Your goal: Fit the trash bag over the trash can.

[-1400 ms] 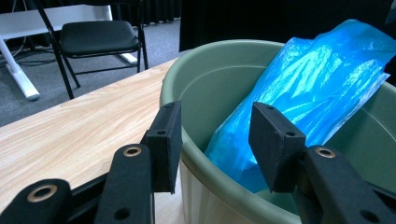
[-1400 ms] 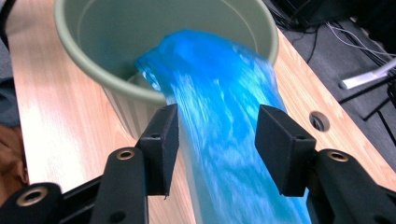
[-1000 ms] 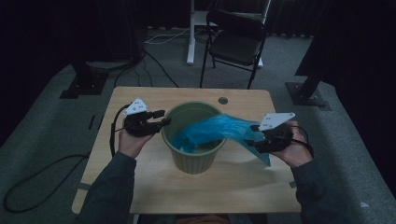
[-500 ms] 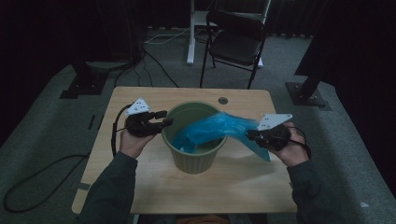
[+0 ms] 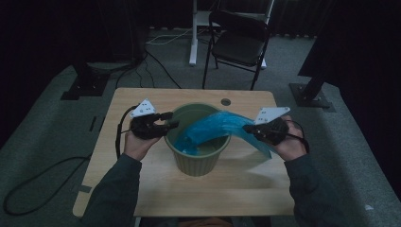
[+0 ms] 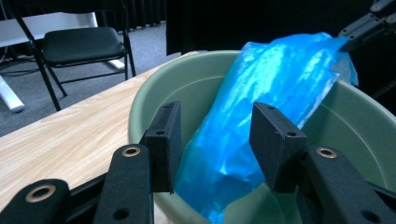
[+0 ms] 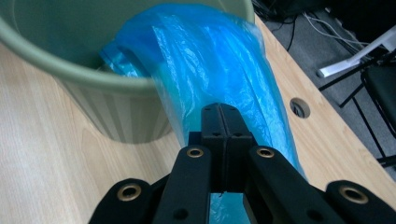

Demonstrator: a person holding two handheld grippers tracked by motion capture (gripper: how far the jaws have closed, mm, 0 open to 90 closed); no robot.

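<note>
Dim room, wooden surface point(image 5: 142, 189) mid-frame. Green bin point(image 5: 197, 158) at centre; blue bag point(image 5: 213, 127) spills over its right rim. Right tool point(image 5: 250, 127): jaws just closed, now pinching bag edge. Left tool point(image 5: 171, 125): gaping, empty, at left rim. Bag-lining can likely proceed.

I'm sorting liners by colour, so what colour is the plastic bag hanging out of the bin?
Bright translucent blue bag, clearest in the right gripper view.
</note>
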